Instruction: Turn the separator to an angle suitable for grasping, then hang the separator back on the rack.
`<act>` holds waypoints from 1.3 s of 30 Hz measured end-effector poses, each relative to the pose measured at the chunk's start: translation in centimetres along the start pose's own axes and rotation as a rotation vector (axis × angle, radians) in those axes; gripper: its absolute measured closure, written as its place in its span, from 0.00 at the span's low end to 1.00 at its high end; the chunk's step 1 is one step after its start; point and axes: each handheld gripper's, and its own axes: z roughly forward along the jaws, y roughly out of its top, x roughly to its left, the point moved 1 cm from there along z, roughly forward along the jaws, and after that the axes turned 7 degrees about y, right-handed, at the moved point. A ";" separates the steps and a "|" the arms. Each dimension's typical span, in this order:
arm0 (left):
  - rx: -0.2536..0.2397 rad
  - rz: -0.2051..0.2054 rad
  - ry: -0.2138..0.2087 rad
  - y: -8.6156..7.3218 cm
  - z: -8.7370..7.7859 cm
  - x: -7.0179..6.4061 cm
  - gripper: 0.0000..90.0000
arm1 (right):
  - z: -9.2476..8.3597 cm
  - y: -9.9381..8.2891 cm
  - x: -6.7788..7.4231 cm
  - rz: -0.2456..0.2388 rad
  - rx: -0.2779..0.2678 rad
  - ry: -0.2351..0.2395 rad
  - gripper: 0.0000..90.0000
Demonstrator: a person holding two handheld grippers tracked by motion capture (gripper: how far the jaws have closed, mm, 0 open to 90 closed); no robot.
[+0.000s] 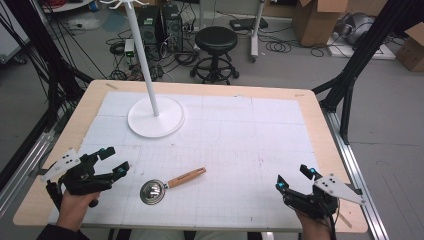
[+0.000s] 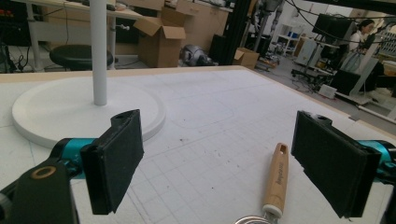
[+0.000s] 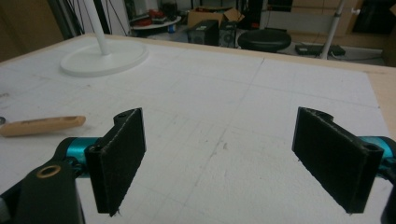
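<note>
Both hand-held grippers (image 1: 111,159) (image 1: 296,178) wide, empty; between them ladle (image 1: 153,192), bowl seemingly empty.

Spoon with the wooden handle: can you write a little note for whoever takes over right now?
Left gripper: jaws open, holding nothing, hovering at the table's near left, beside the spoon.
Right gripper: jaws open, holding nothing, at the near right, well away from the spoon.
Metal spoon with a round bowl and light wooden handle: lying flat on the white gridded mat, near the front, handle pointing right and away.
White stand with a round base and upright pole: far left of the mat, nothing on the stretch of pole in view.
Done: nothing visible. Left: spoon not yet picked up.
</note>
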 end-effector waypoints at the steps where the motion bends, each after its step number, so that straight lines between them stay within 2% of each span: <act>1: 0.001 0.003 0.000 0.0 0.0 0.0 0.19 | -0.1 0.1 0.0 0.002 -0.014 0.002 0.18; 5: 0.004 0.008 0.003 -0.1 0.1 0.0 0.19 | -0.1 0.3 -0.1 0.008 -0.032 0.000 0.18; 16: 0.010 0.003 0.005 -0.2 0.2 -0.1 0.20 | 0.2 0.1 -0.1 0.002 -0.010 0.006 0.18; 29: 0.036 0.025 -0.012 -0.4 0.7 -0.4 0.20 | 0.6 0.0 -0.1 0.004 0.005 0.013 0.18; 34: 0.079 0.042 -0.049 -0.3 1.6 -1.3 0.19 | 0.8 -0.1 0.0 -0.003 0.016 0.027 0.18; 39: 0.114 0.072 -0.162 -0.3 3.1 -2.9 0.20 | 0.8 -0.2 -0.1 0.004 0.019 0.030 0.18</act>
